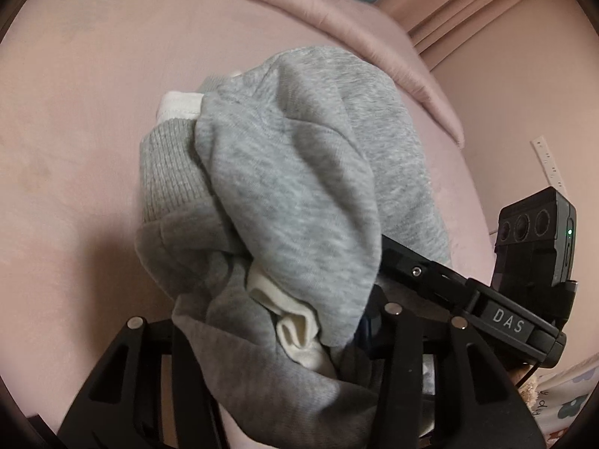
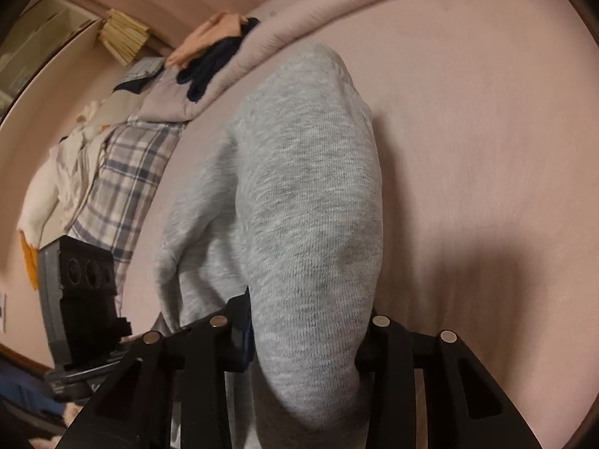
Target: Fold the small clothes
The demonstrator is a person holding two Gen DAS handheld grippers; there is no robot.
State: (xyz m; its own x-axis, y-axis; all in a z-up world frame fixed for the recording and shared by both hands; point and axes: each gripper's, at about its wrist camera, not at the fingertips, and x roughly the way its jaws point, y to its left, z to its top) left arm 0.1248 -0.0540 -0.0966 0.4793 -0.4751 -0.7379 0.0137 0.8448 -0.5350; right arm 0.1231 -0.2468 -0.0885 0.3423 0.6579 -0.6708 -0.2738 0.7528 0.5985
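A small grey sweatshirt (image 1: 299, 172) with a ribbed cuff and white lining hangs bunched over a pink bed. My left gripper (image 1: 262, 340) is shut on a fold of it at the bottom of the left wrist view; the fingertips are buried in cloth. My right gripper (image 2: 299, 336) is shut on the same grey sweatshirt (image 2: 299, 187), which drapes away from its fingers toward the bed. The right gripper's black body (image 1: 468, 292) reaches into the left wrist view from the right, touching the cloth. The left gripper's camera block (image 2: 82, 292) shows at the left of the right wrist view.
The pink bed sheet (image 1: 93, 131) lies under everything. A rolled pink duvet (image 2: 337, 3) runs along the far edge. A plaid cloth (image 2: 127, 172), white clothes (image 2: 56, 172) and dark and peach garments (image 2: 209, 48) lie at the left of the bed.
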